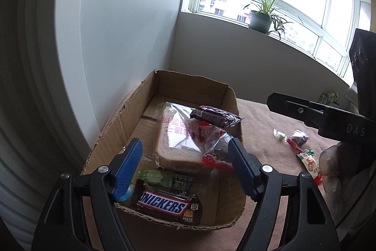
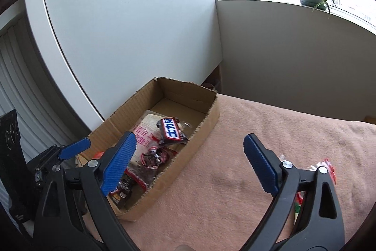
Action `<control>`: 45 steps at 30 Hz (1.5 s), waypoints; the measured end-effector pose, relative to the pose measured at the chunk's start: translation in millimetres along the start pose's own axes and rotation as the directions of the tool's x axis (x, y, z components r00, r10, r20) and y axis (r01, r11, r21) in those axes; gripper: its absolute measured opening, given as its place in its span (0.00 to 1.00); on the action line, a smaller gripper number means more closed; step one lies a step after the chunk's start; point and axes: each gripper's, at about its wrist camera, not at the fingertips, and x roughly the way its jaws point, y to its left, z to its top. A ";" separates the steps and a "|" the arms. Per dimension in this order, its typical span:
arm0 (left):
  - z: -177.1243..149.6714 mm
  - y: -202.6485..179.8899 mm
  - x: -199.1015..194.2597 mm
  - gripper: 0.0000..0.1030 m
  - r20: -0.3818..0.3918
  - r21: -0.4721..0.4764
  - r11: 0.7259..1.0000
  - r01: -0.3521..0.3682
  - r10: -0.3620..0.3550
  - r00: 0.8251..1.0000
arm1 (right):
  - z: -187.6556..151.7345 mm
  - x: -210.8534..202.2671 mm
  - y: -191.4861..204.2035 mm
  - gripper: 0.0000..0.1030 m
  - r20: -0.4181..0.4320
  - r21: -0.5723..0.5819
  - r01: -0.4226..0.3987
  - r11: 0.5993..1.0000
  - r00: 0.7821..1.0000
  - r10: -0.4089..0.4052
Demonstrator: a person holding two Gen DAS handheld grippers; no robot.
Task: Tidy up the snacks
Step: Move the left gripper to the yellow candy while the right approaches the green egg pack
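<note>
Left wrist: left gripper (image 1: 185,165) wide apart, empty, over cardboard box (image 1: 162,86).

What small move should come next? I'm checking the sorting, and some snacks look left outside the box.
Probably send the open, empty right gripper toward the loose candies on the pink cloth. The cardboard box already holds the bread pack and Snickers bar, and the left gripper hangs open over it, holding nothing.
</note>
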 end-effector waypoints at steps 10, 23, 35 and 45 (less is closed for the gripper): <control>1.3 -53.3 6.5 0.73 -0.003 0.059 0.997 0.056 -0.056 0.998 | -23.1 -39.8 -86.4 0.92 -0.049 0.095 0.065 0.993 0.997 -0.060; -14.2 -146.5 35.0 0.73 -0.110 0.177 0.969 0.175 -0.157 0.981 | -86.4 -83.7 -177.4 0.92 -0.142 0.206 0.114 0.972 0.986 -0.086; -49.7 -211.9 49.6 0.73 -0.244 0.282 0.911 0.302 -0.237 0.940 | -154.1 -135.0 -185.2 0.92 -0.192 0.111 0.189 0.976 0.967 -0.166; -99.0 -258.1 46.8 0.70 -0.381 0.374 0.821 0.431 -0.287 0.879 | -203.3 -155.0 -178.2 0.84 -0.250 0.051 0.200 0.979 0.951 -0.181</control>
